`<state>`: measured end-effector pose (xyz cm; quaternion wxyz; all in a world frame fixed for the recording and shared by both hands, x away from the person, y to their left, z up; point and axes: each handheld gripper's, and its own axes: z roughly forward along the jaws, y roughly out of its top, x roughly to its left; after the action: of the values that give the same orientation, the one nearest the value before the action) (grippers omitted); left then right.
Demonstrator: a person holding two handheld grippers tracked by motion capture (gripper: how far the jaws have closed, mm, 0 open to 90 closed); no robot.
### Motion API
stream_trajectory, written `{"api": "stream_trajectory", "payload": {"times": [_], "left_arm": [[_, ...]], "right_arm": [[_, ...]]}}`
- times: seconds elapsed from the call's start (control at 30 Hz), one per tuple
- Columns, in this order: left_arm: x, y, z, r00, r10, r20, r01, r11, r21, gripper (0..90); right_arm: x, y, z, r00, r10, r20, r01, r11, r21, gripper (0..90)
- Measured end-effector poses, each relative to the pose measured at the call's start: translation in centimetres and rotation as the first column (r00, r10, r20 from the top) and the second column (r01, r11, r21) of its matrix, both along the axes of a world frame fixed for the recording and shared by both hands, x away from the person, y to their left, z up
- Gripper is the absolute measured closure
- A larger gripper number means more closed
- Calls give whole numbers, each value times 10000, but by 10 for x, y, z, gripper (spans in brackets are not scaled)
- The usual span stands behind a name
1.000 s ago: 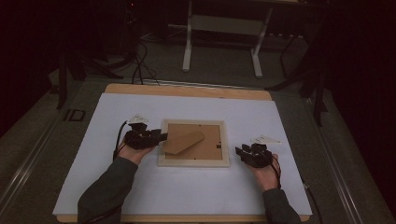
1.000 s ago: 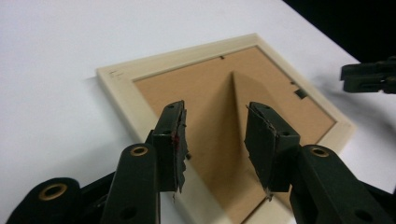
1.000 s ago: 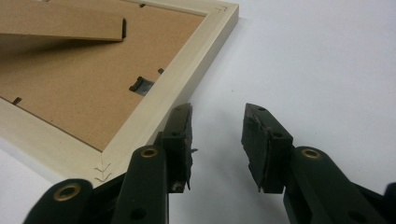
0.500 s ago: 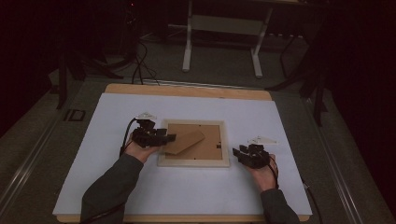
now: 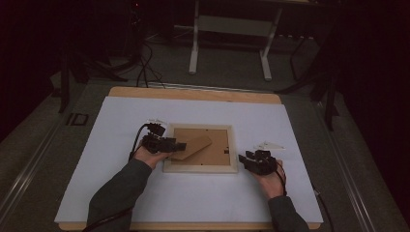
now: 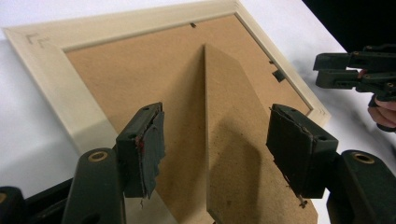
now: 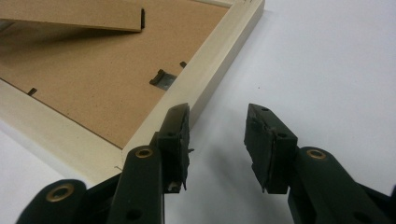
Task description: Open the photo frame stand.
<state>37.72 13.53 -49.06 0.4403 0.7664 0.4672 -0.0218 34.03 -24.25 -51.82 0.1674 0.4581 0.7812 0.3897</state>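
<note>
Picture frame (image 5: 200, 149) lies face-down at table centre on the white sheet (image 5: 96, 145), its easel stand (image 6: 243, 140) raised off the backing board. Left gripper (image 6: 215, 149) comes in from 9 o'clock, jaws wide apart either side of the stand, gripping nothing, probably lined up to pinch it. Right gripper (image 7: 217, 140) sits at the frame's 4 o'clock corner, jaws partly open, empty, one jaw just beside the wooden edge, likely ready to steady the frame.

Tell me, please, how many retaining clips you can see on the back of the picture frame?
3 visible: a metal tab by the frame's right rail, and two small clips, one near the bottom rail, one near the top. The stand may hide others.
</note>
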Motion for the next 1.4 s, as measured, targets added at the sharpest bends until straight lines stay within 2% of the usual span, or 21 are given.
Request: {"api": "stream_trajectory", "payload": {"times": [0.07, 0.23, 0.43, 0.47, 0.57, 0.73, 1.4], "left_arm": [[2, 0, -2, 9999, 4, -156, -7, 9998, -195, 407], [3, 0, -4, 9994, -87, -335, 74, 9992, -389, 458], [5, -1, -8, 9979, -240, -600, 203, 9979, -617, 471], [6, -4, -10, 9963, -406, -759, 358, 9974, -626, 473], [7, -5, -11, 9943, -573, -900, 508, 9961, -721, 490], [7, -8, -12, 9914, -853, -992, 771, 9935, -836, 531], [6, -11, -10, 9910, -976, -920, 940, 9947, -428, 560]], "right_arm": [[0, 1, 0, 10000, 13, -18, -13, 10000, 15, 593], [0, 1, 0, 10000, 31, -18, -31, 10000, 11, 593], [0, 1, 0, 10000, 51, -21, -51, 10000, 13, 592], [0, 1, -1, 10000, 80, -18, -80, 10000, -2, 591], [0, 2, -1, 9999, 119, -29, -119, 9999, 9, 590], [0, 3, -1, 9998, 190, -30, -190, 9998, -14, 589], [0, 9, -2, 9997, 251, 22, -251, 9997, -37, 574]]}}
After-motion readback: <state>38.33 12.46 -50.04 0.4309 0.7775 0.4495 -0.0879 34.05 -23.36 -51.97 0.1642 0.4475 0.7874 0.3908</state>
